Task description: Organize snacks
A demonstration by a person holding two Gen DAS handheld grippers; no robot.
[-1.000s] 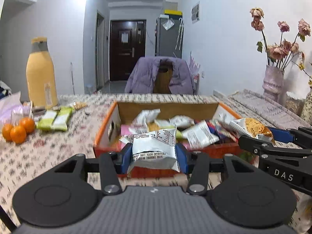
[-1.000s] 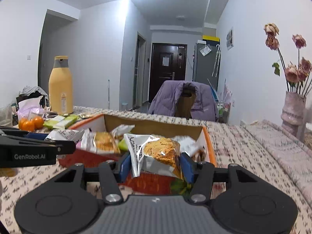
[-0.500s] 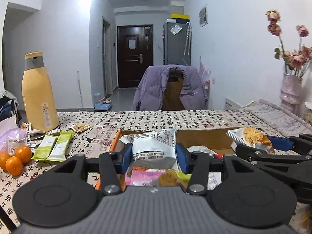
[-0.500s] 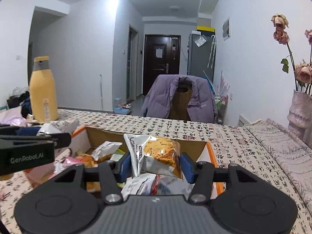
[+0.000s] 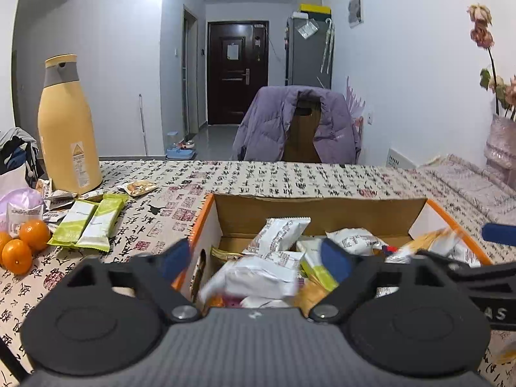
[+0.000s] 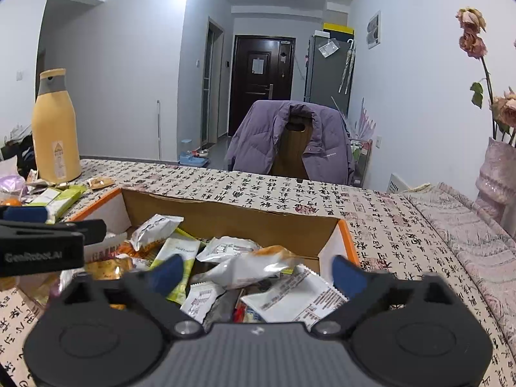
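An orange-rimmed cardboard box (image 5: 200, 222) holds several snack packets. My left gripper (image 5: 254, 258) hovers over its near left part, jaws opening wide. A white packet (image 5: 254, 277), blurred, drops free between the blue pads onto the pile. My right gripper (image 6: 258, 272) hangs over the near right part of the box (image 6: 225, 219), jaws also opening. A silver packet with an orange snack (image 6: 251, 264), blurred, falls loose between its pads. Each view catches the other gripper's finger at its edge.
On the patterned tablecloth to the left lie two green bars (image 5: 90, 222), oranges (image 5: 25, 245) and small packets beside a tall yellow bottle (image 5: 66, 129). A chair with a purple jacket (image 5: 296, 125) stands behind the table. A pink vase (image 6: 496, 174) stands at the right.
Both grippers moved forward over the box with their packets. Both sets of jaws then spread wide and let the packets go into the box.
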